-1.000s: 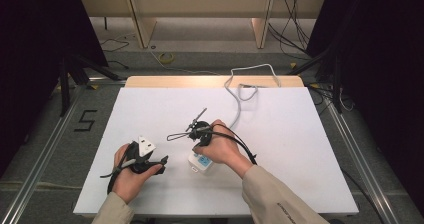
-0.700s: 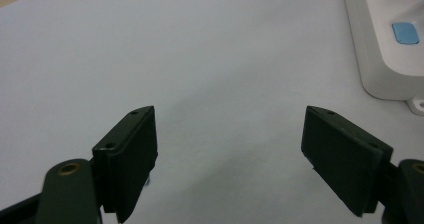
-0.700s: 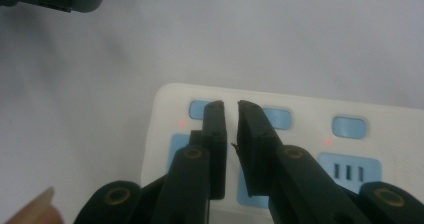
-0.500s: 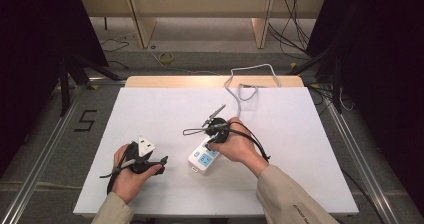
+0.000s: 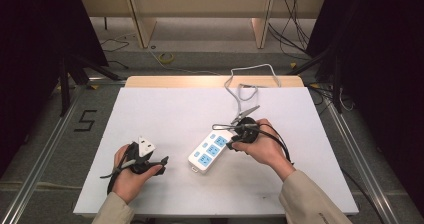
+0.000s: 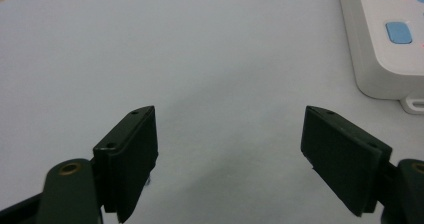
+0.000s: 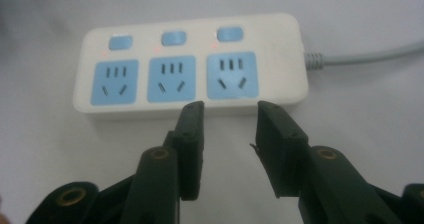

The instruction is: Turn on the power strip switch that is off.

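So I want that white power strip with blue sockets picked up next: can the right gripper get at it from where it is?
Probably yes. The right gripper is open, aimed at the white power strip with blue sockets, with just bare white table between them.

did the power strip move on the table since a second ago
Yes. The power strip has slid toward the table's far right, nearer the coiled grey cable, with the right gripper beside it.
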The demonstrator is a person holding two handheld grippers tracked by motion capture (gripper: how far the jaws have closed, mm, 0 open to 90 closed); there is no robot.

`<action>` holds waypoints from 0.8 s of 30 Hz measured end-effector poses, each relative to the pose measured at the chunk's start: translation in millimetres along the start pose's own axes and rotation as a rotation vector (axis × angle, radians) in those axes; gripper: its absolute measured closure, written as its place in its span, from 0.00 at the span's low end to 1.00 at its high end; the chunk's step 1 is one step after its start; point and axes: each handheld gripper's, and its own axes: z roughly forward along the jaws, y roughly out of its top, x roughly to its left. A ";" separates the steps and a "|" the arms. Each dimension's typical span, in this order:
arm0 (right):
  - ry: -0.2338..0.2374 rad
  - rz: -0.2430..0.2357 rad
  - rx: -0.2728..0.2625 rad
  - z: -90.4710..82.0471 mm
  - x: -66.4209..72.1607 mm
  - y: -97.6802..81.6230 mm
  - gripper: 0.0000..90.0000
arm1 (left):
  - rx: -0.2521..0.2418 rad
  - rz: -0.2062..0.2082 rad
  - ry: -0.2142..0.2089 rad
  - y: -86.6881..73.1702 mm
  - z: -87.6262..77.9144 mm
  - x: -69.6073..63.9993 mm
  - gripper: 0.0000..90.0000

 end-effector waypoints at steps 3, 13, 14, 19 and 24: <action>-0.005 0.023 -0.019 -5.8 -6.4 -11.8 0.68 | 0.001 -0.001 0.000 -0.3 -0.2 0.2 0.25; -0.045 0.064 -0.078 -23.7 -22.0 -56.0 0.61 | 0.002 -0.008 -0.005 -0.8 0.0 -1.0 0.25; -0.046 0.067 -0.081 -25.2 -23.0 -60.6 0.61 | 0.002 -0.008 -0.005 -0.8 0.1 -1.0 0.25; -0.054 0.087 -0.111 -30.1 -26.3 -81.4 0.61 | 0.004 -0.011 -0.004 -1.5 0.6 -0.8 0.25; -0.058 0.093 -0.133 -30.6 -26.1 -93.7 0.61 | 0.008 -0.012 -0.002 -1.9 1.5 -0.8 0.25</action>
